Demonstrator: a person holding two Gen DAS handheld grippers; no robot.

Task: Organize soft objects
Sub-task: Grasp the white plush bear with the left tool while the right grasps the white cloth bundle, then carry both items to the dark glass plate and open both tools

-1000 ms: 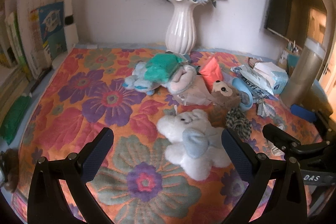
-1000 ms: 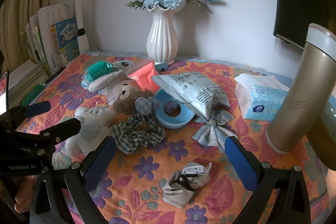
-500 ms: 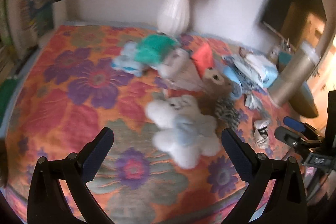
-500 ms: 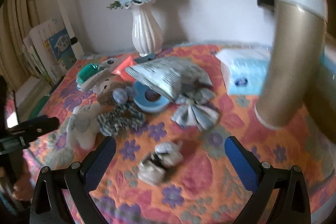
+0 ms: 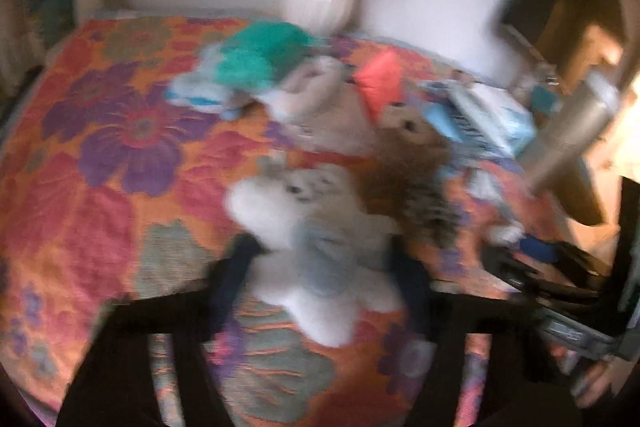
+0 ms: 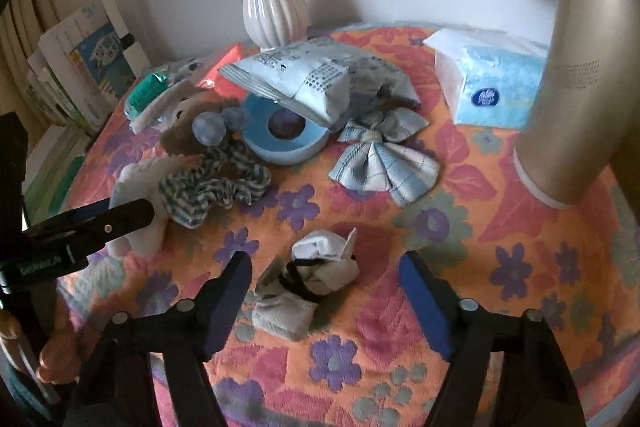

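The fluffy white plush toy (image 5: 320,247) lay on the floral quilted cloth (image 5: 120,155), between the spread fingers of the left gripper (image 5: 324,267). The right gripper (image 6: 324,279), jaws likewise apart, straddled the crumpled white cloth bundle (image 6: 312,275), whose long axis ran diagonally.

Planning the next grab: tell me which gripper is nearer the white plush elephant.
Left. The left gripper straddles the white plush elephant, a finger on each side. The right gripper is off to its right, around the small white bundle.

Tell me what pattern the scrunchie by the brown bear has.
Blue-and-white gingham check on the scrunchie, clearest in the right wrist view.
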